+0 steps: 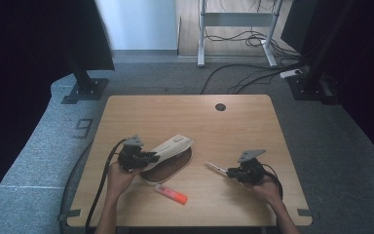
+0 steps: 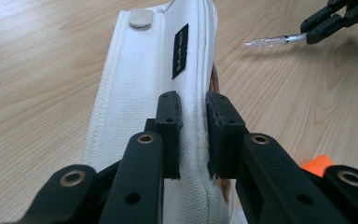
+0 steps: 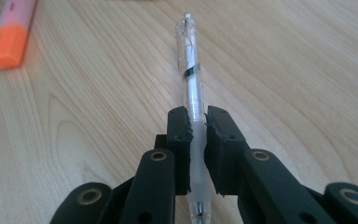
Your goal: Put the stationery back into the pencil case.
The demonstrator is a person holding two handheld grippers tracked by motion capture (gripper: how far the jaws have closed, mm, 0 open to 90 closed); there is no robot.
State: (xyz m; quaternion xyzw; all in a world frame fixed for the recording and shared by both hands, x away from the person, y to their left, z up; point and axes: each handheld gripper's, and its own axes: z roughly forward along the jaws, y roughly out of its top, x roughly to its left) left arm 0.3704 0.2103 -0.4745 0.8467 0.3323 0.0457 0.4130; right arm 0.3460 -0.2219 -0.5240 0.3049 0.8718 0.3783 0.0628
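Observation:
A white fabric pencil case (image 1: 171, 146) (image 2: 154, 88) with a brown inside lies open at the middle of the wooden table (image 1: 233, 126). My left gripper (image 1: 152, 157) (image 2: 193, 135) is shut on the edge of its raised white flap. A clear pen (image 1: 215, 167) (image 3: 191, 79) sticks out leftward from my right gripper (image 1: 230, 172) (image 3: 196, 151), which is shut on its frosted grip, just above the tabletop right of the case. The pen (image 2: 275, 41) and the right gripper also appear far off in the left gripper view.
An orange highlighter (image 1: 171, 193) (image 3: 10, 35) (image 2: 318, 164) lies near the table's front edge, between the two hands. A cable hole (image 1: 220, 107) sits at the table's back. Black stands and cables are on the floor behind.

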